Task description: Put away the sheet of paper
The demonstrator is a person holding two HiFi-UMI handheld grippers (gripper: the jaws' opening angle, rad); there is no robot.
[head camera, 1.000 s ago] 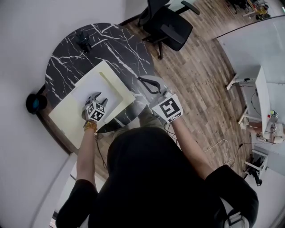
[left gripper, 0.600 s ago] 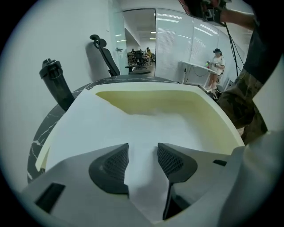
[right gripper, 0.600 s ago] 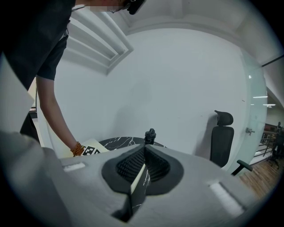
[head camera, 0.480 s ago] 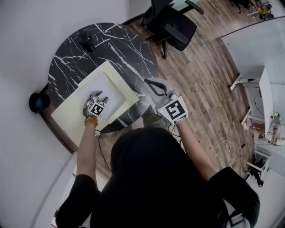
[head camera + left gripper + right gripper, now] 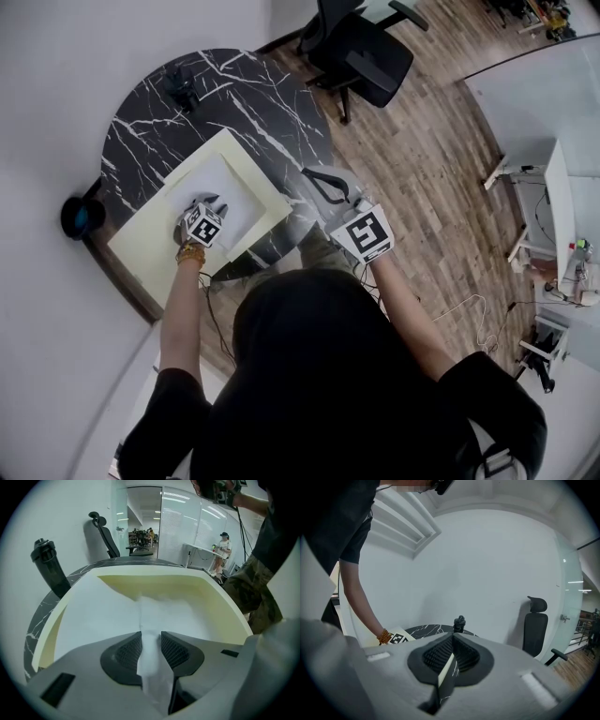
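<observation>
Its jaws just closing, the left gripper (image 5: 151,637) pinches a fold of the sheet of paper (image 5: 101,616) in the cream tray (image 5: 141,246), while the right gripper (image 5: 452,643) is pressed together beyond the marble table's (image 5: 239,94) edge.

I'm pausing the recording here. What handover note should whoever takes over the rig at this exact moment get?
Left tongs: have just been closing and now pinch a raised fold of the sheet of paper.
Right tongs: shut and empty, held at the right edge of the marble table.
Things: the sheet lies on the open cream folder, which is on the table.
Done: the sheet is gripped.
Left: the sheet is not yet put away.
</observation>
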